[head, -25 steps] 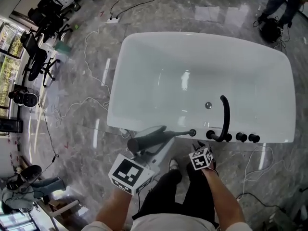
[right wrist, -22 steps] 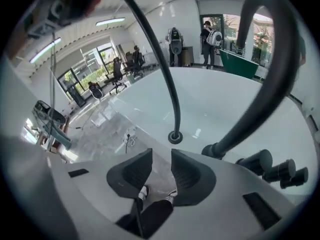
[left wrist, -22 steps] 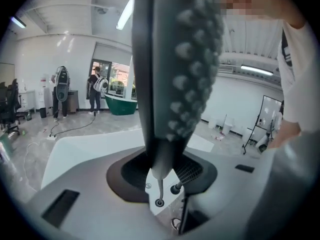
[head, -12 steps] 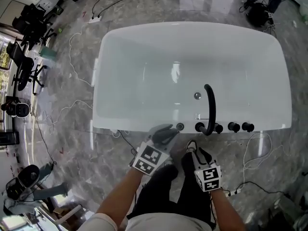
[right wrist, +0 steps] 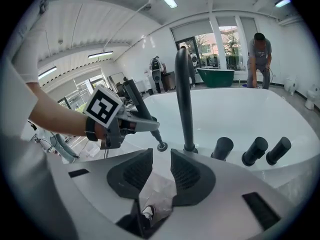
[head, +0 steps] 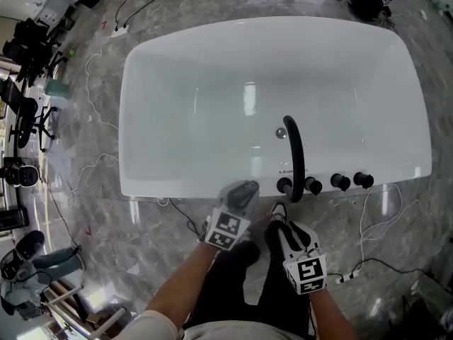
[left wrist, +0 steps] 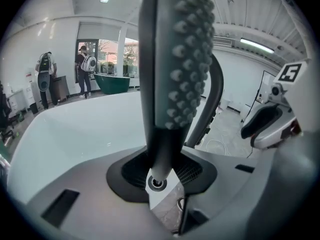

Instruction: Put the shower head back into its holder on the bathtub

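At lower centre, shower head (left wrist: 172, 59) is clamped by left gripper (head: 237, 198); right gripper (right wrist: 159, 169) narrowly parted, empty. Should be lowered plumb into holder.

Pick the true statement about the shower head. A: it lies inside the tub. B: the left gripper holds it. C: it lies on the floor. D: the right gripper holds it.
B: the left gripper has its jaws clamped on the shower head at its handle.
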